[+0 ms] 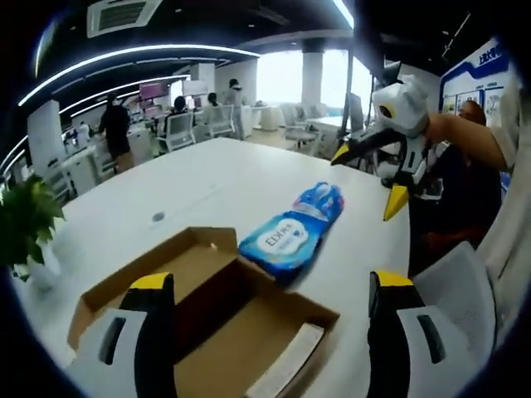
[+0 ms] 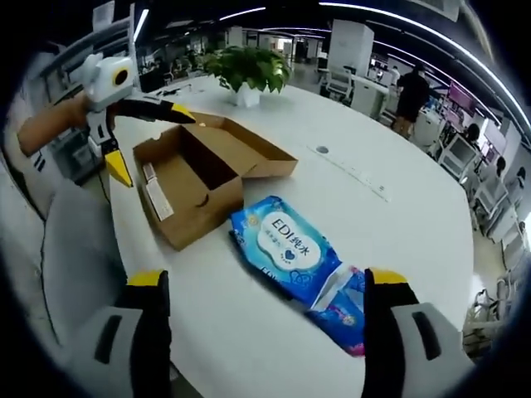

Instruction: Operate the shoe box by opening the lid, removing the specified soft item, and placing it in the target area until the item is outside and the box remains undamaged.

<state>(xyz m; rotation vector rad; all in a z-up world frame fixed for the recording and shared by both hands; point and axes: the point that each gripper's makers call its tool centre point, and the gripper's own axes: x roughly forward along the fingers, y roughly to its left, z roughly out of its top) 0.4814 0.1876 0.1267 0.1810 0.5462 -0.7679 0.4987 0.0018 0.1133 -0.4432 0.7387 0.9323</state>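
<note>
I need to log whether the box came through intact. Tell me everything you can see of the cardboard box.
The cardboard box is a shallow brown corrugated one, lying open on the white table, lid flap folded back flat. It looks empty, with a white label strip on one inner wall. No tears or crushing are visible. The blue wipes pack lies just beside it; neither gripper touches it.

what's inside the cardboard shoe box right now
Nothing visible: the open shoe box shows bare cardboard inside. The near wall hides part of its floor. The blue wipes pack lies outside on the white table.
</note>
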